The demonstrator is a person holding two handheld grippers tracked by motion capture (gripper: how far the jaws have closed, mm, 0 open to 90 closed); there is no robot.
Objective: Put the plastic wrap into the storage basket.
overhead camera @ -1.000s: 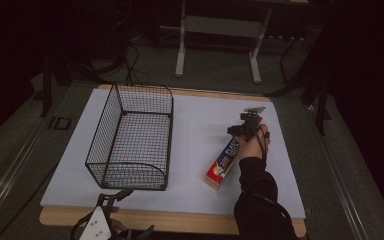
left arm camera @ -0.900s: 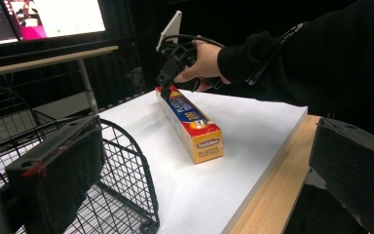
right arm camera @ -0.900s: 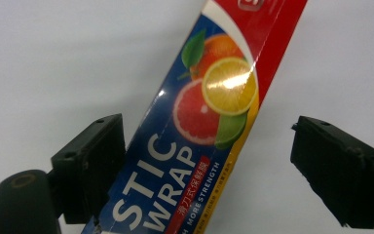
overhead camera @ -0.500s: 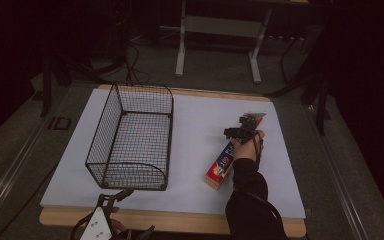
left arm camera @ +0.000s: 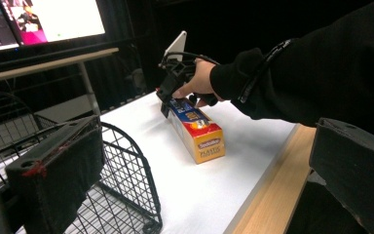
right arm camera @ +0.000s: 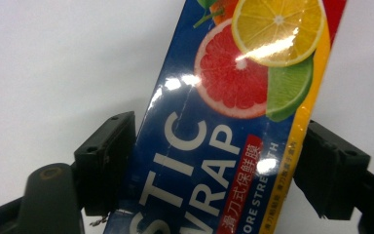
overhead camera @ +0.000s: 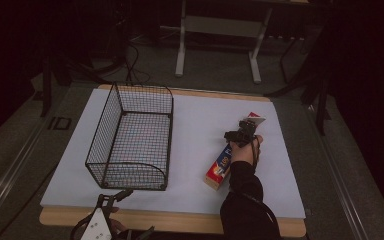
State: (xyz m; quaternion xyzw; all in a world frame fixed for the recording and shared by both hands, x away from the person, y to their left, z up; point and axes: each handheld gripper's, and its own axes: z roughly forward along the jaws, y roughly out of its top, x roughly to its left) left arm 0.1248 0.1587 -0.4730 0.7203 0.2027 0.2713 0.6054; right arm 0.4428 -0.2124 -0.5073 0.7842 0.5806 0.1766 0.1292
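High view: a white sheet covers the tabletop (overhead camera: pixel 190 135), whose wooden edge shows along the near side. The room around is dark, with a metal stand's legs on the floor at 12 o'clock. A black wire basket (overhead camera: pixel 132 140) stands on the sheet at about 9 o'clock from centre. A plastic wrap box (overhead camera: pixel 220 167) lies on the sheet at about 4 o'clock from centre, well apart from the basket. The right hand (overhead camera: pixel 245 150) holds the right gripper (overhead camera: pixel 240 134) down over the box's far end; the jaws themselves are too small and dark to read here. The left gripper (overhead camera: pixel 111 210) sits at the near edge, at 6 o'clock from the basket, partly cut off by the frame.

Left gripper view: the left gripper's jaws stand wide apart with nothing between them. The basket's rim (left arm camera: pixel 126 161) lies just ahead at the left. Farther off, the box (left arm camera: pixel 197 129) lies on the sheet under the right hand (left arm camera: pixel 197 80). A lit monitor (left arm camera: pixel 53 19) sits at 11 o'clock.

Right gripper view: the right gripper (right arm camera: pixel 219 168) straddles the box (right arm camera: pixel 233 112), one jaw on each long side, close against it. Whether both press it firmly is unclear.
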